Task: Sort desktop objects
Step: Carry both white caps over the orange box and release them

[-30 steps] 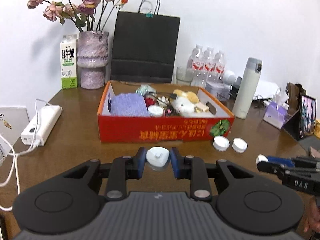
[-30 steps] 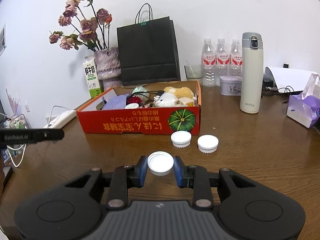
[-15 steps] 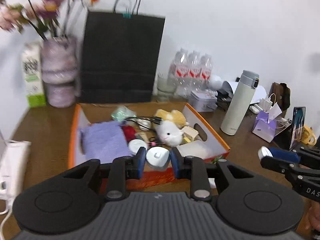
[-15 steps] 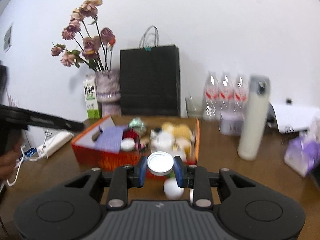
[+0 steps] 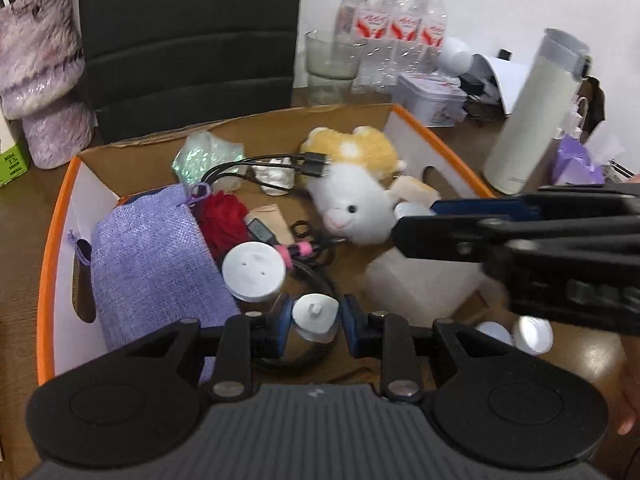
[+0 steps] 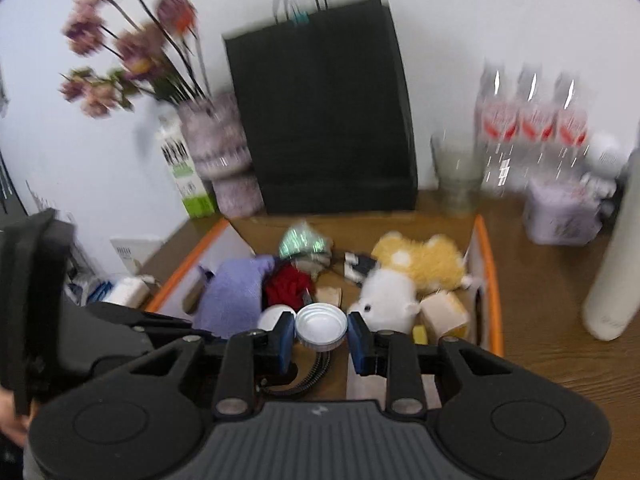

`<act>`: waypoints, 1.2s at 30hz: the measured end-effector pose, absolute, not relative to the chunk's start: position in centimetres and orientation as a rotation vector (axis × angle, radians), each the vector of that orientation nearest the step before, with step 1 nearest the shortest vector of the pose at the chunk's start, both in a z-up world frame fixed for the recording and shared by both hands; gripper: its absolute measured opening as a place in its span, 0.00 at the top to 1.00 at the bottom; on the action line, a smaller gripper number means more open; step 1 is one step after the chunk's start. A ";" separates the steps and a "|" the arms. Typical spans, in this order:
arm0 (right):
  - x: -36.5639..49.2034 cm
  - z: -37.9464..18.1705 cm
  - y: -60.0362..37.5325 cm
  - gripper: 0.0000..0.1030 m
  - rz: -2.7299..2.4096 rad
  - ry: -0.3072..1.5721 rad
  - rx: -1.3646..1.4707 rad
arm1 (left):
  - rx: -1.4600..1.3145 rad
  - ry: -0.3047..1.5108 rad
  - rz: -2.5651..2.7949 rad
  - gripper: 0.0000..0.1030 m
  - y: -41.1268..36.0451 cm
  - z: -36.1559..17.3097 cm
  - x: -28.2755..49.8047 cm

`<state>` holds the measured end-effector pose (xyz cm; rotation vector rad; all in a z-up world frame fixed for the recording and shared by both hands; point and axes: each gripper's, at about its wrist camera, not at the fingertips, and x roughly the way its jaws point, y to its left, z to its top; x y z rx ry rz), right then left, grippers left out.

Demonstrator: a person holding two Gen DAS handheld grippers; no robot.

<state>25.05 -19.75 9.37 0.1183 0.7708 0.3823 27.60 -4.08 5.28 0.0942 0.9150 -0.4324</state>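
My left gripper is shut on a small white plug-like cap and holds it above the front of the orange cardboard box. My right gripper is shut on a white jar lid, open side up, also above the box. The right gripper shows in the left wrist view as a black arm crossing over the box's right side. The box holds a purple pouch, a white plush toy, a round white lid, cables and other small items.
Two white lids lie on the wooden table outside the box at the right. Behind the box stand a black paper bag, a purple vase, water bottles, a glass, a tin and a white flask.
Both grippers rose from the table with their caps and moved forward over the box. The right gripper now crosses close in front of the left one.
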 end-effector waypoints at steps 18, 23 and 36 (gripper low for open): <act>30.9 8.2 -18.7 0.60 0.347 0.775 0.125 | 0.025 0.856 -0.355 0.56 -0.3 7.1 28.0; 26.6 10.1 -20.9 0.51 0.343 0.723 0.098 | -0.024 0.797 -0.248 0.51 1.0 9.2 25.6; 7.7 4.8 -24.2 0.41 0.265 0.663 0.040 | -0.069 0.611 -0.177 0.24 0.8 6.0 6.6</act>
